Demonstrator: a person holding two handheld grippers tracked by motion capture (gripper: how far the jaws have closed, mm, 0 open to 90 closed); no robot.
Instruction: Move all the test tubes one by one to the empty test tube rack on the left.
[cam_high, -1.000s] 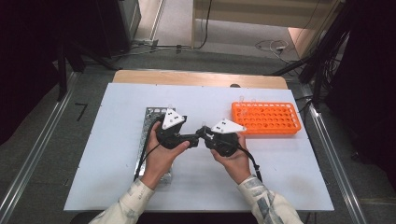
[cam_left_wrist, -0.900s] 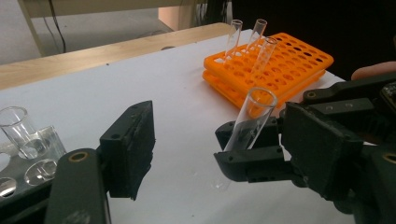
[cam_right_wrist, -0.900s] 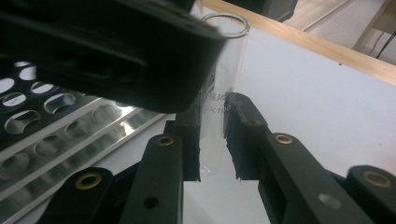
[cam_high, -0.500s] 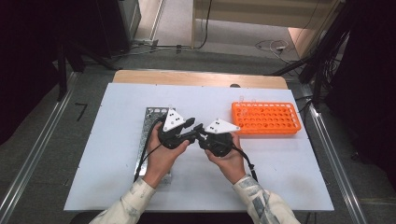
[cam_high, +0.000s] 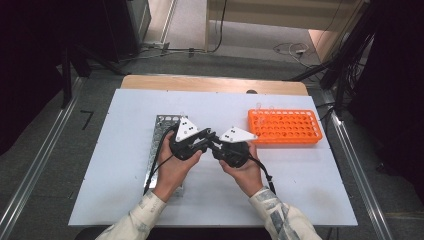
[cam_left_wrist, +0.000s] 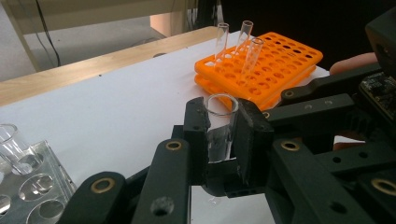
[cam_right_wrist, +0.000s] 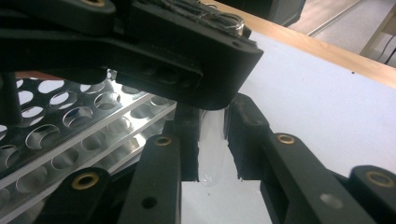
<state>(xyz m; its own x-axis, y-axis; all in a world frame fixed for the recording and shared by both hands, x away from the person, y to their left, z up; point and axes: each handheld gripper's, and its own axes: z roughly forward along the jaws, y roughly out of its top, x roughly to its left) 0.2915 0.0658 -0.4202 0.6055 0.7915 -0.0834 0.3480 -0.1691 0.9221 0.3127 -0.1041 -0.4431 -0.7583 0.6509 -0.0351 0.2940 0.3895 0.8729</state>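
A clear glass test tube stands upright between the jaws of my left gripper, which has just been closing and is now shut on the tube's upper part. My right gripper meets it tip to tip over the middle of the table. Its jaws have just been opening. They flank the tube's rounded lower end with the pads just off the glass. In the high view the left gripper and right gripper cross at their tips.
An orange tube rack lies at the right, holding three clear tubes at its near end. A perforated metal rack lies under the left hand, with a tube in it. A wooden edge borders the table's far side.
Both hands have stayed tip to tip at the table's middle. The left gripper's jaws have drawn in around the tube.
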